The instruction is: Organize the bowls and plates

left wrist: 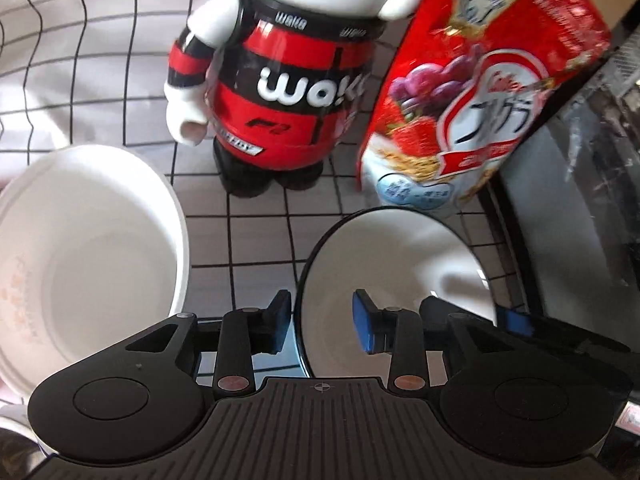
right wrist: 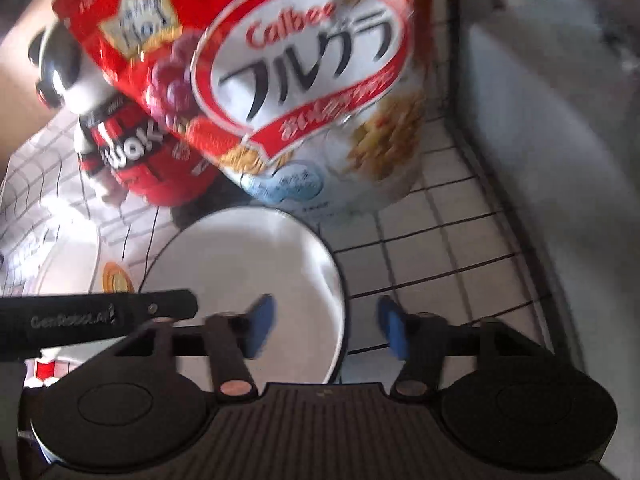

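Observation:
A white bowl with a thin black rim (left wrist: 400,264) stands on the checked cloth; it also shows in the right wrist view (right wrist: 248,276). My left gripper (left wrist: 322,326) is open and straddles its left rim: one blue pad (left wrist: 280,326) is outside, the other inside the bowl. My right gripper (right wrist: 326,330) is open and straddles its right rim. The right gripper's finger (left wrist: 516,320) shows at the bowl's right edge in the left wrist view. A larger plain white bowl (left wrist: 88,248) sits to the left, empty.
A red and black bear-shaped figure (left wrist: 280,92) and a red cereal bag (left wrist: 480,88) stand just behind the bowls. A dark edge and grey surface (right wrist: 560,160) run along the right. The checked cloth (left wrist: 256,232) covers the table.

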Available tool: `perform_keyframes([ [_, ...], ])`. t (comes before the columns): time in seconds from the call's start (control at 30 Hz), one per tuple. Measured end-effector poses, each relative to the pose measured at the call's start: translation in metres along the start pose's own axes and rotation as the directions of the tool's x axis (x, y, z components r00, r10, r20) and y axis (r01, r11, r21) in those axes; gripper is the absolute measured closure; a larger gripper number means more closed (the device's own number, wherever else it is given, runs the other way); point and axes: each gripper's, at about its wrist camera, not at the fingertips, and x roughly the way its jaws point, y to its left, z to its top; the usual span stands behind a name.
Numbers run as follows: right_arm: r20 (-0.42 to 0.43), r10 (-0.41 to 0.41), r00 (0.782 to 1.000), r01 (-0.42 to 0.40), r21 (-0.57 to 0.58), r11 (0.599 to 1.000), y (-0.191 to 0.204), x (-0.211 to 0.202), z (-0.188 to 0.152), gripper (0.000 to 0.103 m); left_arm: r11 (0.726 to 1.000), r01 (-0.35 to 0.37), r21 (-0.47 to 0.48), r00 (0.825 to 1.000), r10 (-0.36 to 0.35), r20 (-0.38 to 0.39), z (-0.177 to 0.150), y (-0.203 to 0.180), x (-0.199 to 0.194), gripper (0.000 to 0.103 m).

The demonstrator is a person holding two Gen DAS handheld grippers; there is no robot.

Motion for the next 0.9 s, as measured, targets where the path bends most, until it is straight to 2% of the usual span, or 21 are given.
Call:
perform_keyframes([
  [0.03,-0.017,0.01,1.0,-0.01,-0.004,1.0,0.0,0.005,0.001,0.057,1.0,-0.006,-0.002,1.0,0.006,-0.008,0.001,0.0,0.004,0.067],
  [0.1,-0.041,0.027,0.999,-0.027,-0.019,0.999,0.001,0.012,0.0,0.066,1.0,-0.008,-0.003,1.0,0.008,-0.017,0.002,-0.001,0.009,0.067],
  [0.27,-0.085,0.046,0.995,-0.05,-0.041,0.998,-0.004,0.026,0.001,0.077,1.0,-0.024,0.018,1.0,0.024,-0.007,0.003,-0.005,0.017,0.073],
  [0.33,-0.105,0.072,0.992,-0.077,-0.035,0.996,-0.009,0.032,0.002,0.076,0.999,-0.032,0.008,0.999,0.032,-0.016,0.004,-0.003,0.02,0.077],
  [0.53,-0.094,0.077,0.993,-0.083,-0.068,0.994,-0.008,0.034,0.003,0.076,0.999,-0.047,-0.025,0.995,0.045,-0.09,0.009,-0.002,0.034,0.077],
  [0.67,-0.104,0.082,0.991,-0.09,-0.066,0.994,-0.007,0.034,0.004,0.076,0.995,-0.09,0.044,0.992,0.094,-0.083,0.004,-0.015,0.032,0.074],
  [0.9,-0.059,0.08,0.995,-0.084,-0.08,0.993,0.004,0.013,0.006,0.075,0.997,-0.063,0.046,0.998,0.064,-0.014,0.003,-0.018,0.006,0.074],
])
